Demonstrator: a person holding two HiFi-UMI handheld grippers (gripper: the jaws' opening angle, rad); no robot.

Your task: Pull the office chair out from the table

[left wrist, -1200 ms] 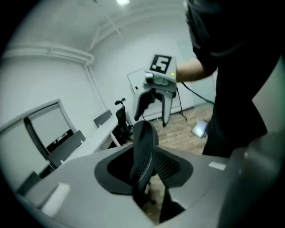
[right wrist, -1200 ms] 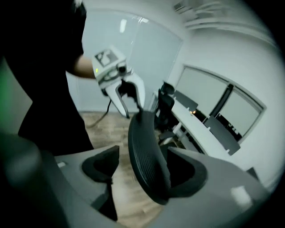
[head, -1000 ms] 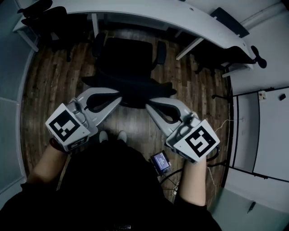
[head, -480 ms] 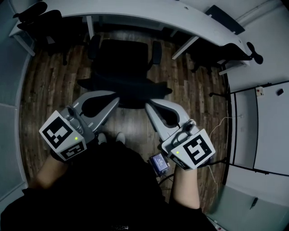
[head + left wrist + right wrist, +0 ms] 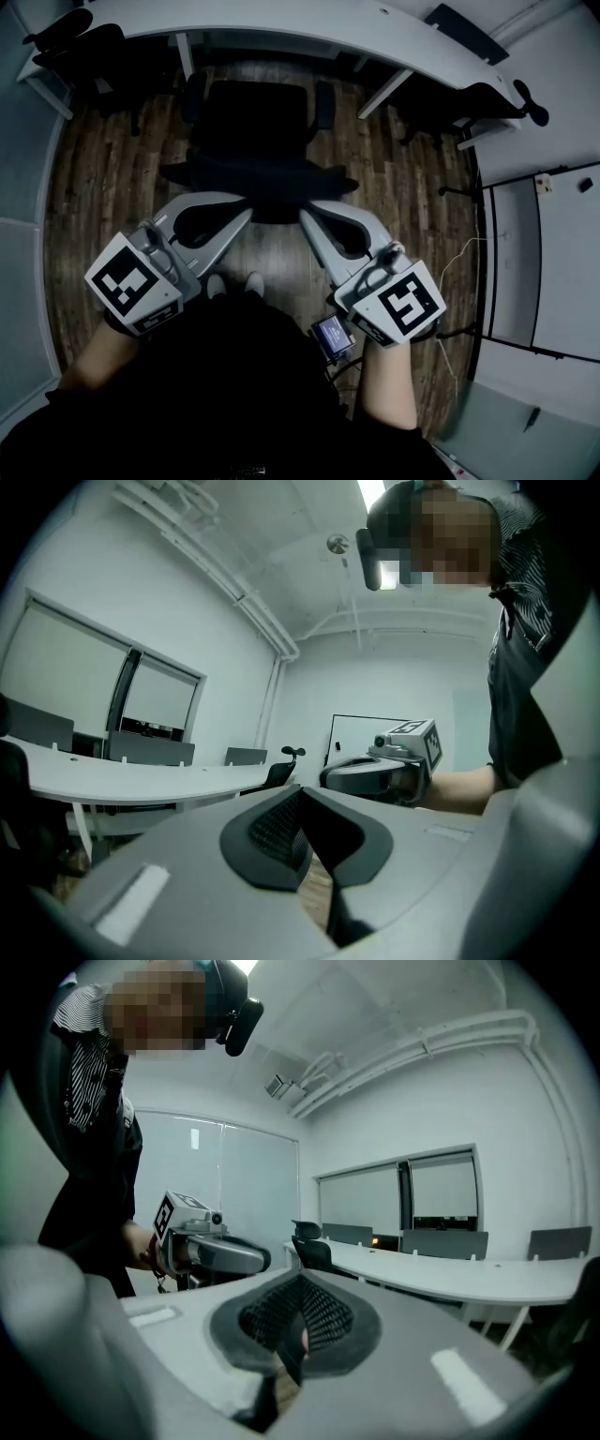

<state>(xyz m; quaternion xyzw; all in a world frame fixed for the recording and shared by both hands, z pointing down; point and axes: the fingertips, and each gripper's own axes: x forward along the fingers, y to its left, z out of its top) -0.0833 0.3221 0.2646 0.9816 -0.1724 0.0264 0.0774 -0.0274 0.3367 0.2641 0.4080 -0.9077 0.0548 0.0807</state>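
The black office chair [image 5: 255, 122] stands with its seat partly under the curved white table [image 5: 309, 23], its backrest [image 5: 258, 176] facing me. My left gripper [image 5: 246, 212] and right gripper [image 5: 305, 216] point inward at the backrest's near edge from either side. Whether they touch it I cannot tell. In the left gripper view the left gripper [image 5: 302, 803] has its pads together with nothing between them. The right gripper [image 5: 298, 1283] in its own view is the same. Each gripper view shows the other gripper across from it: the right one [image 5: 380, 775] and the left one [image 5: 211, 1251].
More black chairs stand at the table's far left [image 5: 75, 42] and right [image 5: 469, 103]. A small device with a screen [image 5: 333, 336] hangs at my waist, with a cable [image 5: 459, 262] trailing over the wood floor. White panels [image 5: 562, 272] line the right side.
Almost nothing: the right gripper has turned slightly. Both grippers stay shut by the backrest, and the chair stands where it was.
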